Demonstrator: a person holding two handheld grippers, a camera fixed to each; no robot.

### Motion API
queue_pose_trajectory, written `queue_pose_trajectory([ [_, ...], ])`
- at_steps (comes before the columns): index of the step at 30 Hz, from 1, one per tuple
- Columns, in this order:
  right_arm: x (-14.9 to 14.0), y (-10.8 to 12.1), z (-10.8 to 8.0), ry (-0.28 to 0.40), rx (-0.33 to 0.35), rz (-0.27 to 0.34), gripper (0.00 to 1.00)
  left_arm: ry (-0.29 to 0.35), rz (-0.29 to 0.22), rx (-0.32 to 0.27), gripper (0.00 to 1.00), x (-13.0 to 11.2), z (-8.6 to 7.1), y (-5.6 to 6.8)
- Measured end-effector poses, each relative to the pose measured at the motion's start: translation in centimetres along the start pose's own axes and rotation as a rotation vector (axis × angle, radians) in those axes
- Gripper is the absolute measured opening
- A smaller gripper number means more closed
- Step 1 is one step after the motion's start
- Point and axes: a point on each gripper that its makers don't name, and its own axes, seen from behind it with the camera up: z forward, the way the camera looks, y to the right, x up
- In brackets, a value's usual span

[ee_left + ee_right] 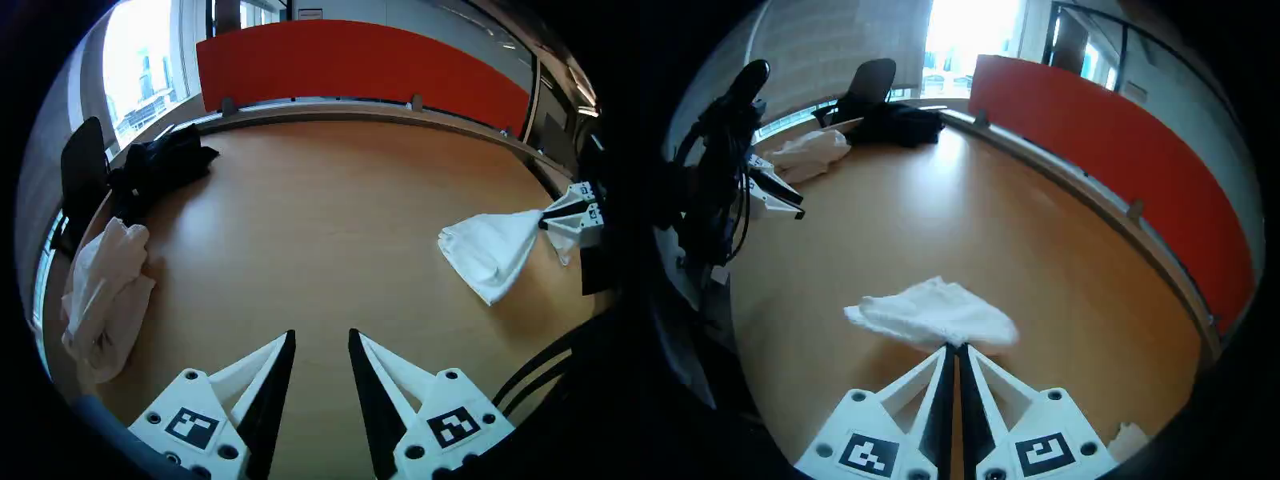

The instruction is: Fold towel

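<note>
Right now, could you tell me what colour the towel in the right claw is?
White towel, clearest in the right gripper view.

A light-brown wooden table (320, 208) spreads ahead of the fingers (276, 376) in the left gripper view. Straight beyond them, along its far edge, stands a long red divider panel (352, 60). Far ahead to their left lies a black fabric bag (164, 164). Nearer, hard left, a crumpled off-white cloth heap (108, 288) rests at the table's edge. A black office chair (82, 168) stands past that edge, below a bright window (140, 64).

Left claw (320, 333) spread wide; right claw (956, 347) tightly closed.
</note>
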Motion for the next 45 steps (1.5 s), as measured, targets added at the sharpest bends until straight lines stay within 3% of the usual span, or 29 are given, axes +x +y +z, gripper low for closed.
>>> queue_pose_trajectory([
  [8, 5.0, 2.1, -2.1, 0.072, -0.043, -0.060, 0.04, 0.015, 0.001, -0.005, 0.48, 0.7, 0.0, 0.2],
  [14, 6.5, 3.6, -3.2, 0.089, -0.070, -0.074, 0.04, 0.026, 0.001, -0.011, 0.48, 1.2, 0.0, 0.5],
  [35, 6.7, 6.7, -5.1, 0.096, -0.116, -0.049, 0.04, 0.034, 0.013, -0.019, 0.48, 1.8, 0.2, 0.9],
  [45, 5.8, 8.9, -6.3, 0.094, -0.139, -0.003, 0.04, 0.031, 0.022, -0.021, 0.48, 2.0, 0.4, 1.0],
])
